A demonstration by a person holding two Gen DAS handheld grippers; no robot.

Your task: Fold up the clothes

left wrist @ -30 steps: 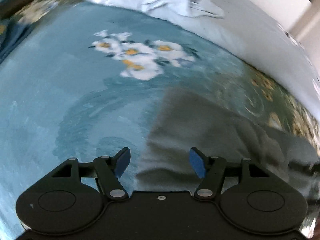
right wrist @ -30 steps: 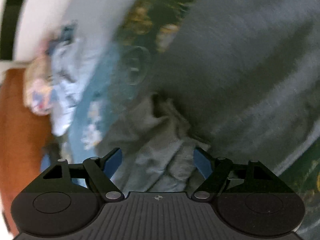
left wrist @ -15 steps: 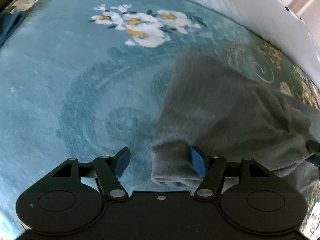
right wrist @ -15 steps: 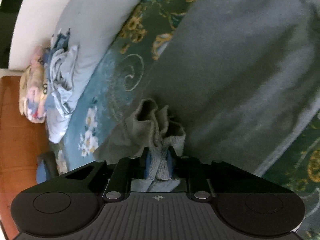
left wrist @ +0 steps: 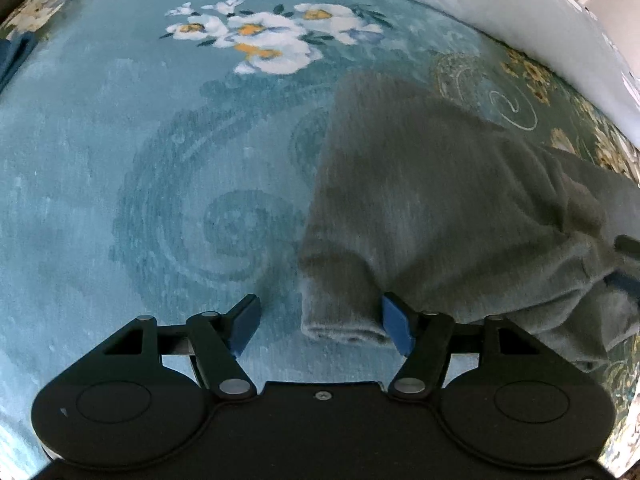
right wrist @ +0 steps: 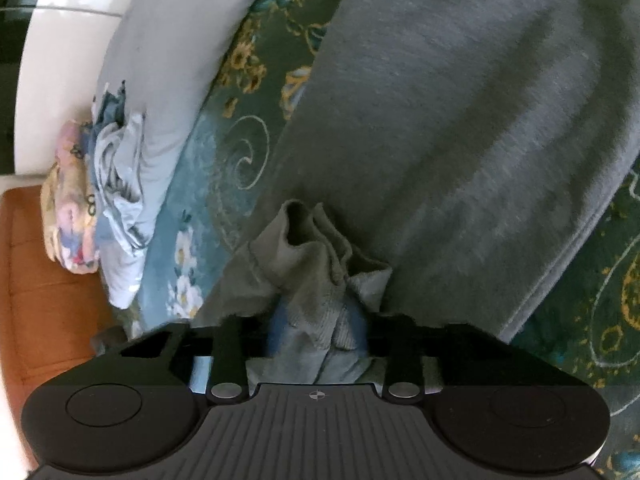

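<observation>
A grey sweatshirt (right wrist: 460, 120) lies spread on a blue-green flowered carpet (left wrist: 140, 160). In the left wrist view one sleeve (left wrist: 400, 200) runs toward me, and its ribbed cuff (left wrist: 340, 320) lies between the blue pads of my left gripper (left wrist: 320, 326), which stands open; the right pad is next to the cuff. In the right wrist view my right gripper (right wrist: 316, 328) is shut on a bunched fold of the grey sweatshirt at its edge. The tip of the right gripper (left wrist: 624, 280) shows at the right edge of the left wrist view.
A pale blue bedsheet (left wrist: 500, 4) hangs along the carpet's far side. Crumpled light clothes (right wrist: 116, 184) and a flowered bundle (right wrist: 68, 208) lie at its end. Brown floor (right wrist: 48, 300) borders the carpet on the left of the right wrist view.
My right gripper has shut on the bunched grey fabric. My left gripper has sunk toward the carpet, and the sleeve cuff now lies between its open pads.
</observation>
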